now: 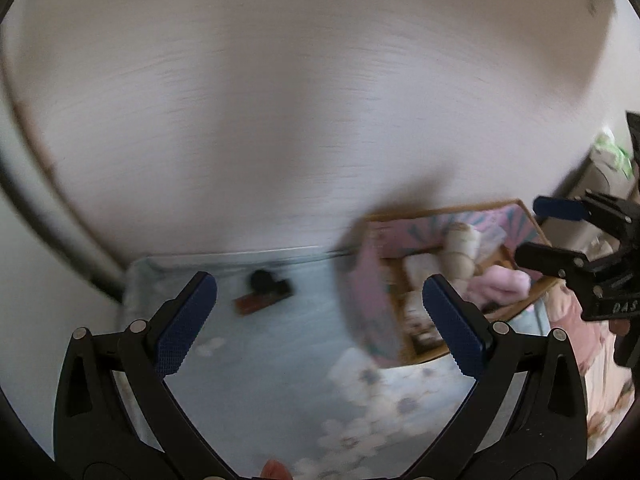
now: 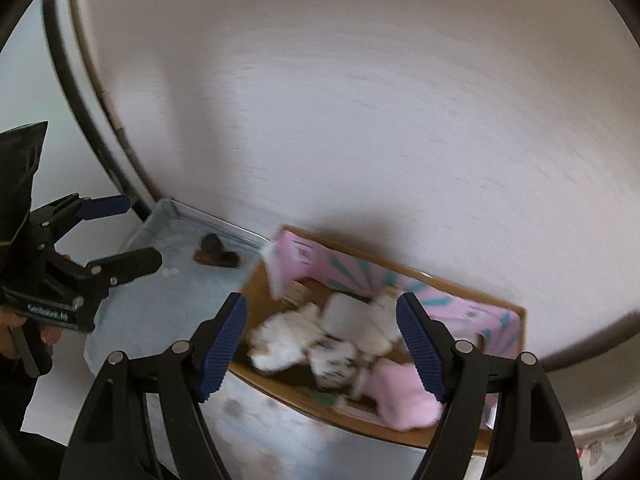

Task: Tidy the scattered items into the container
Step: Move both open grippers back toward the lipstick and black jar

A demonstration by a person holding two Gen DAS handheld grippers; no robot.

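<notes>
A pale blue flowered cloth (image 1: pixel 280 344) covers the surface, against a whitish wood-grain wall (image 1: pixel 280 100). The box (image 2: pixel 516 312) sits on it by the wall, holding soft toys (image 2: pixel 288 336). Both claws, left (image 1: pixel 320 320) and right (image 2: pixel 322 346), gape empty. A dark item (image 1: pixel 262 292) lies loose on the cloth.

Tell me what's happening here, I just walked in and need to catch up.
A person is tidying with two handheld grippers. The cardboard box already holds soft items, including a pink one. The left gripper and right gripper both hang empty, jaws apart. A small dark item lies on the blue sheet.
</notes>
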